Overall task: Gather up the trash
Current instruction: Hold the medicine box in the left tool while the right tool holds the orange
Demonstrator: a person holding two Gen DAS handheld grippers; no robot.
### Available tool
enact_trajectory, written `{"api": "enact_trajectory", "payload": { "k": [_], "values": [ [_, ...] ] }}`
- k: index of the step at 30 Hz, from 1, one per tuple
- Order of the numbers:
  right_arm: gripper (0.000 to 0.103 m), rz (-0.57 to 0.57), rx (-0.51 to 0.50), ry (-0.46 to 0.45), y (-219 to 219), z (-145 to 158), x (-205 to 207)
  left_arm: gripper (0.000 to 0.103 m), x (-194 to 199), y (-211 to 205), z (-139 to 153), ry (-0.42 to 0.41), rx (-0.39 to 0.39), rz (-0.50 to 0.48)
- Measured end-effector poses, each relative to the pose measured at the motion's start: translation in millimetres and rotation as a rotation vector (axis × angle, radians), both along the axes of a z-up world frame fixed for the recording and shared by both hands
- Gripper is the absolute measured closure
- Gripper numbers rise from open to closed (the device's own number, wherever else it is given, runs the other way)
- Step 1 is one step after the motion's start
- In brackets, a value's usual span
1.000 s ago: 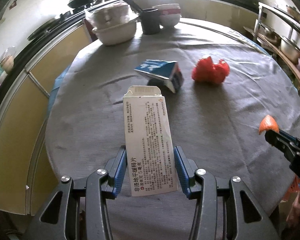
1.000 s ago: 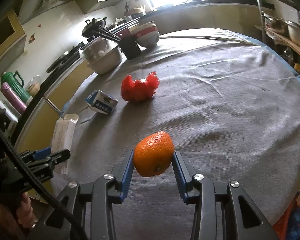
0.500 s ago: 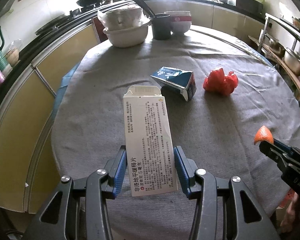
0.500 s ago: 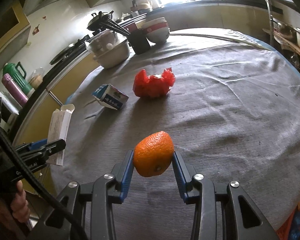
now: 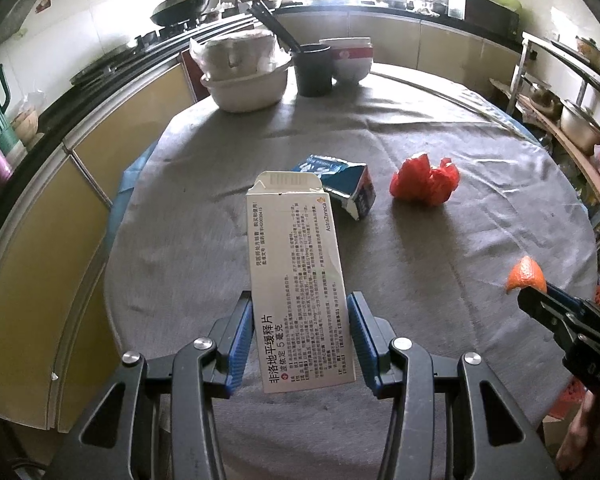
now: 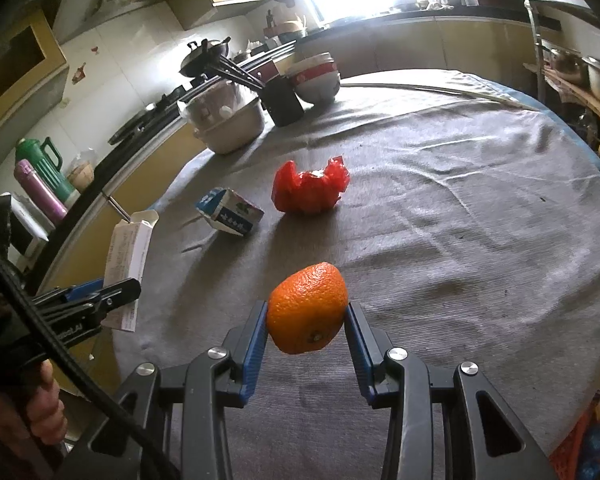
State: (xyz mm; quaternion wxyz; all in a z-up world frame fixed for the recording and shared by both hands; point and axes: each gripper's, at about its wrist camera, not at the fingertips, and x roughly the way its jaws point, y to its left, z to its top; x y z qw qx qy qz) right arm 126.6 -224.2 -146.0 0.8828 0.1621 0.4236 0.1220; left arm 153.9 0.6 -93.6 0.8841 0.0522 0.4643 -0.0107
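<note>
1. The left gripper (image 5: 300, 340) is clamped on a white medicine box (image 5: 298, 280), with its blue pads pressed on the two long sides near the lower end. The box is lifted above the grey tablecloth (image 5: 440, 280), and its top flap stands open.
2. The right gripper (image 6: 306, 340) is clamped on an orange peel (image 6: 307, 307), which is also held in the air above the cloth.
3. Two more pieces of trash lie on the table: a small blue and white carton (image 5: 340, 188) on its side, and just beside it, not touching, a crumpled red plastic bag (image 5: 424, 178).
4. I think the step in hand is to carry both held things to a bin; no bin is visible. It is better to keep both grips firm and the box level, because it is held low and can tilt.
5. On the box I can read "AstraZeneca" along one edge and large Chinese characters with "5" near the bottom. The small print is too fine to read.
</note>
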Motion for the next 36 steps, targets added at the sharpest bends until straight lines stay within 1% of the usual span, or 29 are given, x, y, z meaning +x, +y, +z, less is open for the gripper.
{"api": "enact_trajectory", "payload": {
  "k": [16, 29, 36],
  "values": [
    [0.061, -0.029, 0.033, -0.049, -18.7, 15.6, -16.8, 0.055, -9.6, -32.9, 22.5, -0.074, 0.043, -0.055],
    [0.061, -0.058, 0.044, -0.076, -33.1, 25.1, -33.5, 0.055, -20.8, -44.0, 33.2, -0.106, 0.055, -0.074],
    [0.061, -0.076, 0.053, -0.084, -41.8, 27.4, -41.5, 0.055, -27.6, -53.6, 38.8, -0.123, 0.065, -0.101]
  ]
}}
